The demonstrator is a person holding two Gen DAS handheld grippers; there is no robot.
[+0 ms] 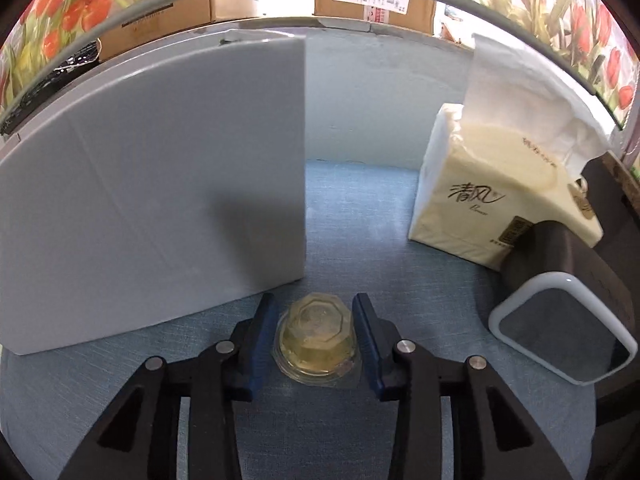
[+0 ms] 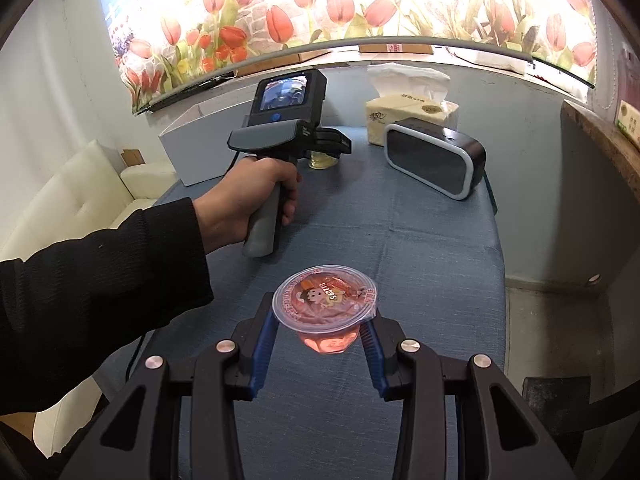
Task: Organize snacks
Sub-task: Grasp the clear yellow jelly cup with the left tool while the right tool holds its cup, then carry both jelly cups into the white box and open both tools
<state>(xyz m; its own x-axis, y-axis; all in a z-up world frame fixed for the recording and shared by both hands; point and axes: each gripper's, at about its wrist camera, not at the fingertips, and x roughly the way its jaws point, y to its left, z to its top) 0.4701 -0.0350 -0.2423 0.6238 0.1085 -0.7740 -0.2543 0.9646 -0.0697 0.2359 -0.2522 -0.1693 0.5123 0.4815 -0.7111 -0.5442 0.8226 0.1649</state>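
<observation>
In the left wrist view my left gripper (image 1: 316, 320) has its jaws around a yellow jelly cup (image 1: 316, 340) that stands upside down on the blue tablecloth (image 1: 360, 240); the pads look to touch its sides. A white open box (image 1: 152, 184) stands just ahead on the left. In the right wrist view my right gripper (image 2: 320, 320) is shut on a red jelly cup (image 2: 325, 304), upright with a printed lid, held above the cloth. The left gripper (image 2: 324, 152), in a hand, sits farther back with the yellow cup (image 2: 320, 160), beside the white box (image 2: 188, 136).
A tissue pack (image 1: 492, 200) and a dark speaker with a white rim (image 1: 560, 332) stand on the right of the table; both also show in the right wrist view, tissue pack (image 2: 408, 116) and speaker (image 2: 432, 160). A white sofa (image 2: 80, 196) is left of the table.
</observation>
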